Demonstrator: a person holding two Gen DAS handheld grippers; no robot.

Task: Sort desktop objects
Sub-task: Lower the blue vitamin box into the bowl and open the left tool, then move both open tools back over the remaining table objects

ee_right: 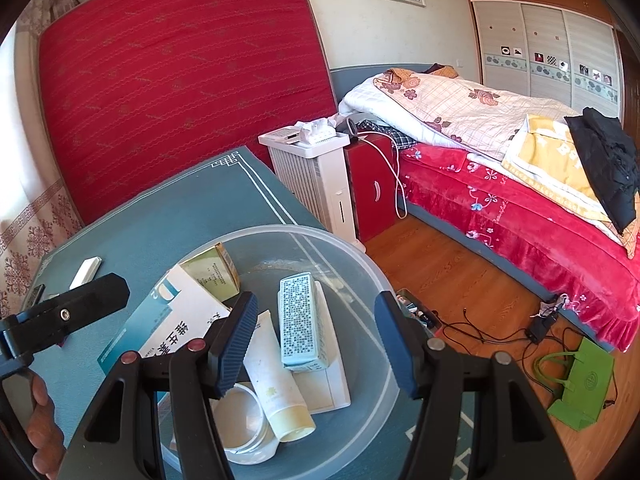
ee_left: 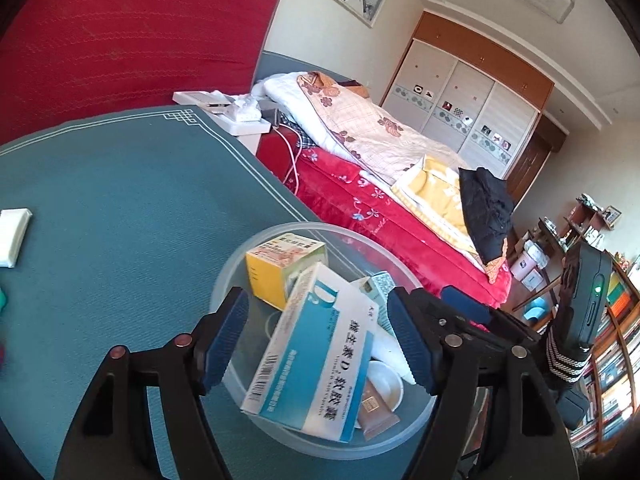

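Observation:
A clear plastic bowl (ee_left: 320, 227) (ee_right: 280, 233) stands on the teal table (ee_left: 120, 200). In it lie a blue-and-white medicine box (ee_left: 316, 356) (ee_right: 176, 320) propped on a yellow box (ee_left: 272, 272), a pale blue patterned box (ee_right: 298, 320), a cream tube (ee_right: 276, 392), a brown tube (ee_left: 376, 408) and a white round jar (ee_right: 240, 420). My left gripper (ee_left: 316, 296) hovers open over the bowl; the medicine box sits between its pads, untouched. My right gripper (ee_right: 316, 298) hangs open above the patterned box and the tube, gripping nothing.
A flat white packet (ee_left: 12, 236) (ee_right: 86, 272) lies on the table to the left. A white heater (ee_right: 312, 176) stands past the table's far corner. A red bed (ee_right: 520, 220), cables and a green bag (ee_right: 576, 384) are on the right. A hand (ee_right: 44, 420) holds the left gripper.

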